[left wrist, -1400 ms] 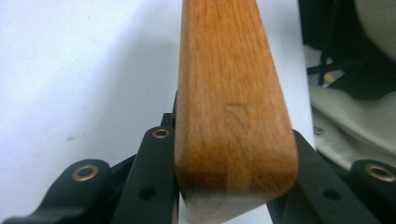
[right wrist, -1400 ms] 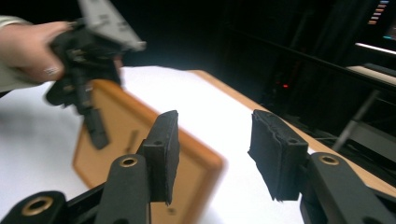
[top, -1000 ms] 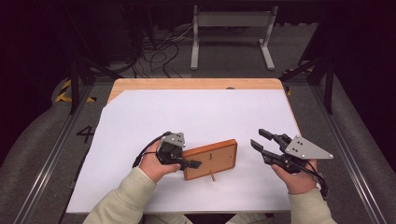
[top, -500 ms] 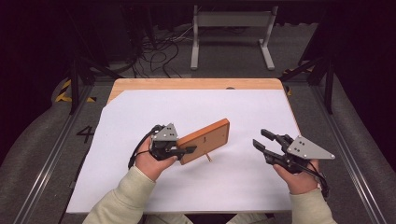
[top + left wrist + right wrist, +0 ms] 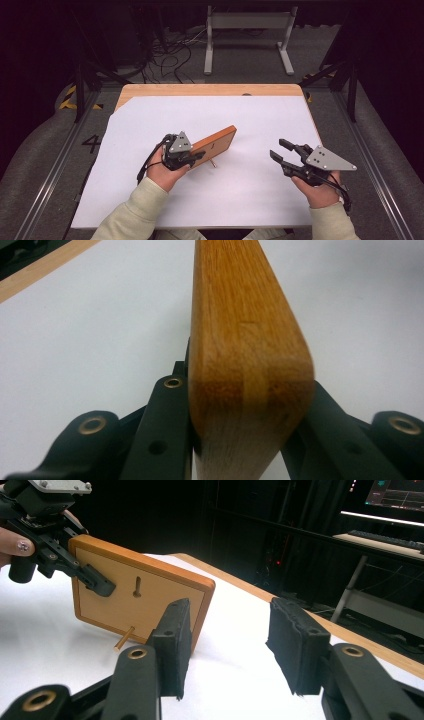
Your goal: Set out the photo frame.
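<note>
A wooden frame (image 5: 218,141) with a small peg (image 5: 213,163) on its underside stands tilted on its long edge over the white sheet (image 5: 260,115). My left gripper (image 5: 196,156) is shut on its near end; the left gripper view shows both jaws pressed against the frame's rounded corner (image 5: 247,345). In the right gripper view the frame's recessed back (image 5: 125,602), a keyhole slot and the brass peg (image 5: 123,639) face me, with the left gripper (image 5: 97,584) clamped on the frame's upper left. My right gripper (image 5: 277,149) hovers to the frame's right, open and holding nothing (image 5: 227,630).
The white sheet covers most of a wooden table (image 5: 200,90). Behind the table stand a metal rack (image 5: 247,22) and loose cables (image 5: 170,50) on the floor. Rails (image 5: 55,165) run along both sides.
The left gripper has lifted the frame from lying flat to tilted on its edge and swung it left and farther back. The right gripper has stayed nearly still.
</note>
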Demonstrator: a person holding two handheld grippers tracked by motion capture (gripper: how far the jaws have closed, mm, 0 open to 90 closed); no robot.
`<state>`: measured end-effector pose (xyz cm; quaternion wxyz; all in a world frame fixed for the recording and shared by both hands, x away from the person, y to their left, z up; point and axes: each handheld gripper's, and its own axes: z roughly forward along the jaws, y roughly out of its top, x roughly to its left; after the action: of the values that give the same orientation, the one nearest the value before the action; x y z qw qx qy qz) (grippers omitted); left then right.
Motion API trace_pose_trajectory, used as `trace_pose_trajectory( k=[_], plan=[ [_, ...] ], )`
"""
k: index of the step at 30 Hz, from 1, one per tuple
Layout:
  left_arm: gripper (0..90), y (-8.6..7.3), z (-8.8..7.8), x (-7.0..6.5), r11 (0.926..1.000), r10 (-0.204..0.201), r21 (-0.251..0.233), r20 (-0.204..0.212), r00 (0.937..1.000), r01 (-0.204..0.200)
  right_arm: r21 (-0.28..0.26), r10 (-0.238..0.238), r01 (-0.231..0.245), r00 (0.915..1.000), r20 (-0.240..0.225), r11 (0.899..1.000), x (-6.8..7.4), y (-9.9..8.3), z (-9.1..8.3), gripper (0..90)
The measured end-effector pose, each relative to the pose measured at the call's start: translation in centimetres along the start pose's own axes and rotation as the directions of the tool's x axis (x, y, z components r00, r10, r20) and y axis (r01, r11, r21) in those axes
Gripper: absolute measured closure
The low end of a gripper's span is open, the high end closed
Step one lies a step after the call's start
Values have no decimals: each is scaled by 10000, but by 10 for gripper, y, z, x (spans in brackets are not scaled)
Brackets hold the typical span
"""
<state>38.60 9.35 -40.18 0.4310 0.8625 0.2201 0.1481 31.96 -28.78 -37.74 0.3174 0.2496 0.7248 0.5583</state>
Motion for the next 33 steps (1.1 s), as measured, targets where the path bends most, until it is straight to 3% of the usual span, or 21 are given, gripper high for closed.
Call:
trace_pose_trajectory(
  k=[6, 9, 13, 17, 25, 29, 33],
  plan=[
    [744, -2, 0, -4, 9980, 154, 610, -147, 9998, -144, 20, -8, 8, 10000, -7, 10000, 1, 1, 1, 503],
    [744, -3, 0, -7, 9939, 446, 1022, -259, 9987, -417, -38, 47, -47, 10000, -10, 10000, 0, 1, 1, 493],
    [717, -6, 0, -11, 9863, 560, 1557, 2, 9984, -553, -22, 56, -56, 10000, -63, 10000, 1, 1, 4, 484],
    [694, -6, -4, -14, 9869, 652, 1474, 100, 9978, -659, -43, 21, -21, 9999, -115, 10000, 1, 2, 5, 481],
    [555, -4, -11, -24, 9926, 319, 1134, 1000, 9945, -433, -1, 7, -7, 9997, -226, 10000, 2, 2, 9, 469],
    [491, -5, -12, -23, 9953, -101, 971, 1239, 9922, -20, 0, 8, -8, 9996, -264, 10000, 2, 2, 11, 465],
    [432, -6, -14, -23, 9962, -220, 864, 1367, 9904, 102, 21, 20, -20, 9996, -282, 10000, 0, 2, 12, 459]
  ],
)
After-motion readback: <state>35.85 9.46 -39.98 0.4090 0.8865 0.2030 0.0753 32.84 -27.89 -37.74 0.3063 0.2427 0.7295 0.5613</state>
